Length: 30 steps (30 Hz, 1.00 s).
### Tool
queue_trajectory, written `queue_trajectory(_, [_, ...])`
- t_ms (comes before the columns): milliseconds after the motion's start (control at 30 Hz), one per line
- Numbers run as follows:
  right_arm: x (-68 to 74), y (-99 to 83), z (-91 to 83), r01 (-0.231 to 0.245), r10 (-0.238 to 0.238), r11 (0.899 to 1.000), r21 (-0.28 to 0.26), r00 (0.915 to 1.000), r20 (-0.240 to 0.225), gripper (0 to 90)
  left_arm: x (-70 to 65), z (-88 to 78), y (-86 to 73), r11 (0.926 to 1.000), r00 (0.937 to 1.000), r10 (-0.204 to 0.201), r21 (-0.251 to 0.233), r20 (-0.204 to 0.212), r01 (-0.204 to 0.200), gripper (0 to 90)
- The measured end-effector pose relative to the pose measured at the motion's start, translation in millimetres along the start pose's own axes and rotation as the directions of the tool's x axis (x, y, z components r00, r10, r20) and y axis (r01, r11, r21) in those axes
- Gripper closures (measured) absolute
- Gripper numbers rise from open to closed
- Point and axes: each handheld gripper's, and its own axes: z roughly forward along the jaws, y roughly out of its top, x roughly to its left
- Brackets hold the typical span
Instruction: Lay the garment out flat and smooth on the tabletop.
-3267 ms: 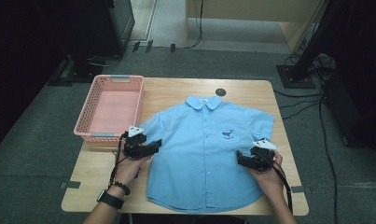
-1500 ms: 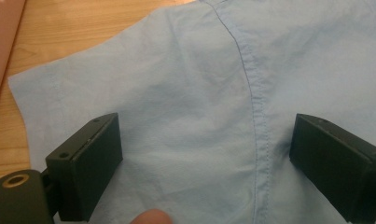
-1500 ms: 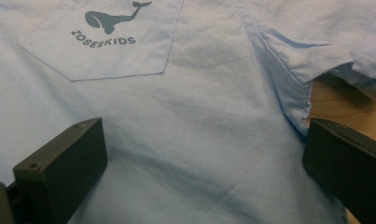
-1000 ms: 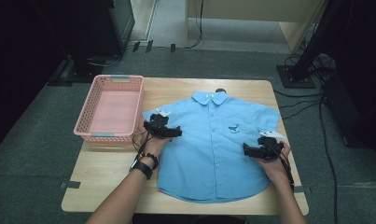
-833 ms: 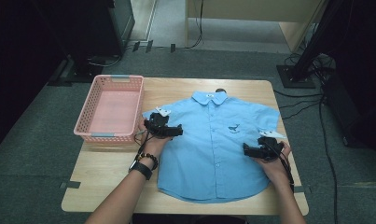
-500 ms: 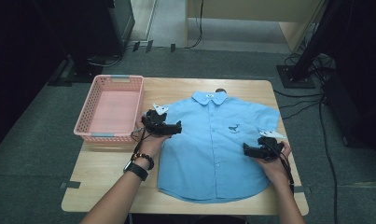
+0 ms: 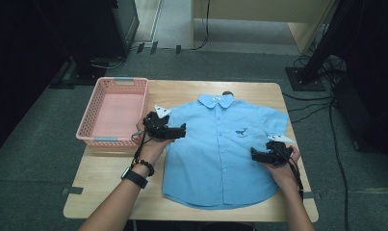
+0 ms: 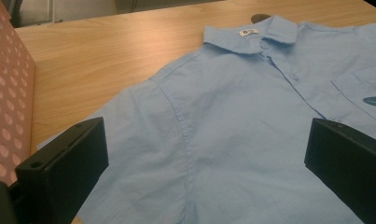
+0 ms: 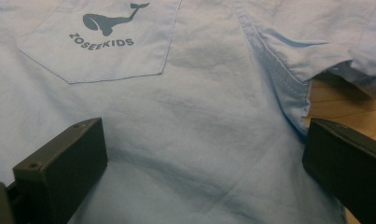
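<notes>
A light blue short-sleeved shirt [image 7: 220, 144] lies flat and face up on the wooden table [image 7: 109, 178], collar toward the far edge. Its chest pocket [image 9: 101, 42] carries a dark whale print. My left gripper [image 7: 178, 132] hovers open over the shirt's left sleeve and shoulder [image 8: 143, 126], jaws wide apart with nothing between them. My right gripper [image 7: 255, 155] is open over the shirt's right side, just below the armpit seam [image 9: 279, 70], near the right sleeve [image 9: 335, 28]. Neither gripper holds cloth.
A pink perforated basket [image 7: 113, 111] stands at the table's left, close beside my left gripper; its wall [image 8: 8, 107] shows in the left gripper view. Bare wood lies beyond the collar [image 8: 106, 46] and along the front left. Cables and dark stands sit on the floor around.
My left gripper has moved up from the shirt's lower left side to its left sleeve and shoulder. The right gripper has shifted only slightly and stays at the shirt's right side.
</notes>
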Motion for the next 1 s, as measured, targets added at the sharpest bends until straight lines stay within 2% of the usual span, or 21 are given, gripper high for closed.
queue_trajectory(633, [0.0, -0.1, -0.1, -0.001, 0.001, 1.0, 0.0, 1.0, 0.001, 0.0, 6.7, -43.2, 2.0, 0.9979, 0.9994, 0.018, -0.063, 0.03, -0.016, 0.0])
queue_trajectory(800, [0.0, -0.1, -0.1, -0.001, 0.001, 1.0, -0.001, 1.0, 0.001, 0.0, 10.0, -54.0, -2.4, 0.9976, 0.9993, 0.024, -0.066, 0.029, -0.022, 0.0])
queue_trajectory(1000, [0.0, -0.2, -0.2, -0.003, 0.003, 1.0, 0.0, 1.0, 0.002, 0.0, 12.3, -63.3, -15.4, 0.9978, 0.9989, 0.033, -0.059, 0.035, -0.03, 0.0])
